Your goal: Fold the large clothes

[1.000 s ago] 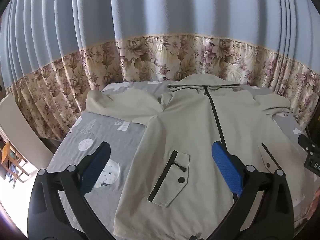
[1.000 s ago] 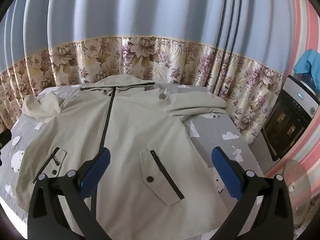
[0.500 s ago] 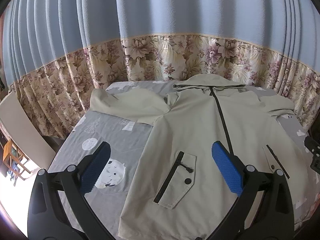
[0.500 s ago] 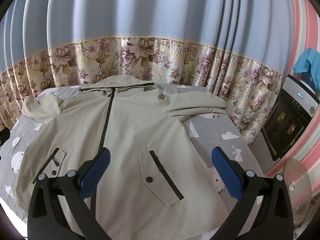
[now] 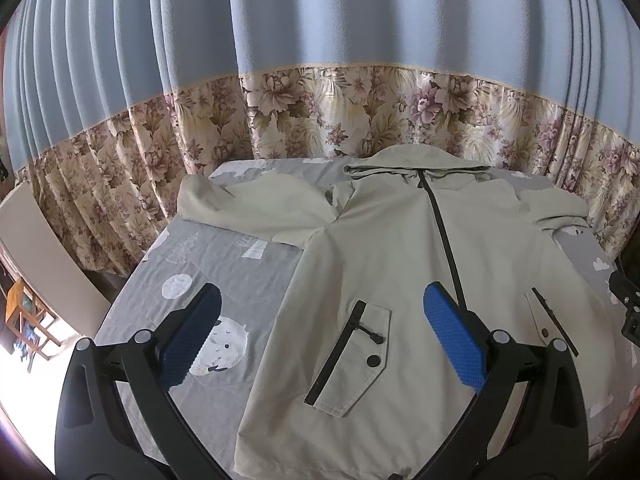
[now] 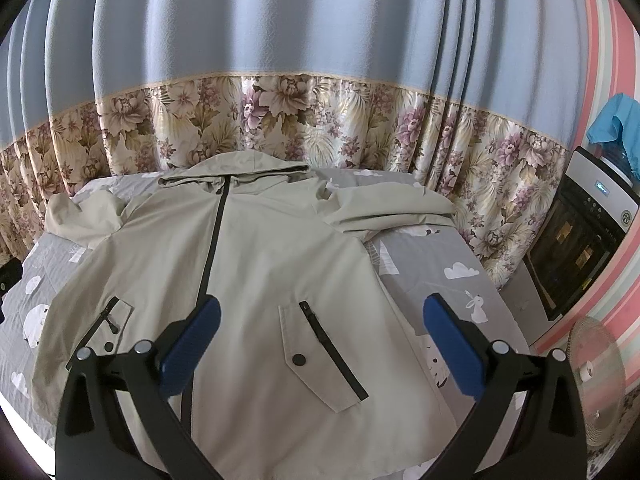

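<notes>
A large beige hooded jacket (image 5: 404,264) with a black front zipper lies flat and face up on the bed, sleeves spread to both sides. It also shows in the right wrist view (image 6: 256,280). My left gripper (image 5: 320,320) is open and empty, held above the jacket's left pocket and the sheet beside it. My right gripper (image 6: 320,320) is open and empty, held above the jacket's right pocket (image 6: 320,356). Neither touches the fabric.
The bed has a grey sheet (image 5: 224,264) with white cartoon prints. Blue and floral curtains (image 5: 320,80) hang close behind it. A black appliance (image 6: 580,236) and a round fan (image 6: 596,376) stand to the right of the bed. A wooden chair (image 5: 24,320) stands at the left.
The left gripper has shifted left and pulled back a little, so the jacket sits further right in its view. The right view has barely changed. Both grippers stay open.
</notes>
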